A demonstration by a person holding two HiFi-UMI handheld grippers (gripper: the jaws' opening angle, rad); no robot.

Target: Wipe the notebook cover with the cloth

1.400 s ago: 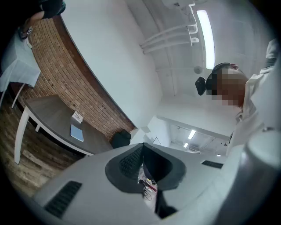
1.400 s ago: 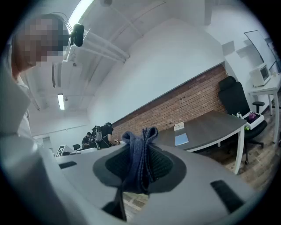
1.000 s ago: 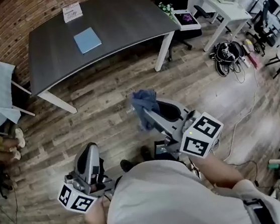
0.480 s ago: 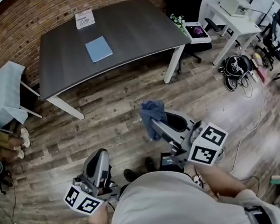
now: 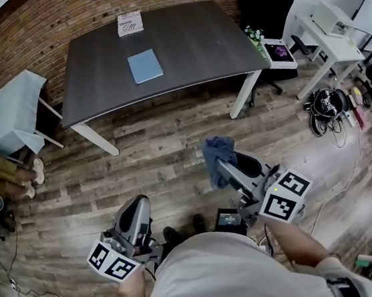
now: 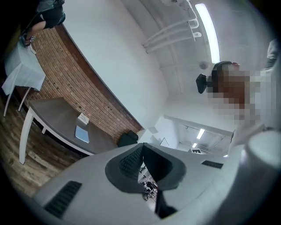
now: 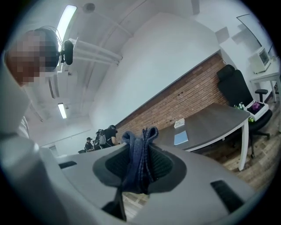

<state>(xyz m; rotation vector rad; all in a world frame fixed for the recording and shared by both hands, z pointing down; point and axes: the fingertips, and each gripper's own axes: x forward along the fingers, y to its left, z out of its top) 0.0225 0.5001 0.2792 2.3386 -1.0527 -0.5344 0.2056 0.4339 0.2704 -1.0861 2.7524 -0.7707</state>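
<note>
Notebook (image 5: 145, 66) nearer — far beyond tool (image 5: 223, 169), cloth (image 5: 217, 150) clamped

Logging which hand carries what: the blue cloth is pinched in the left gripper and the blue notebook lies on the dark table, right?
Wrong gripper. The right gripper view shows the cloth pinched in the right gripper; the left gripper is shut on nothing. The notebook does lie on the dark table.
</note>
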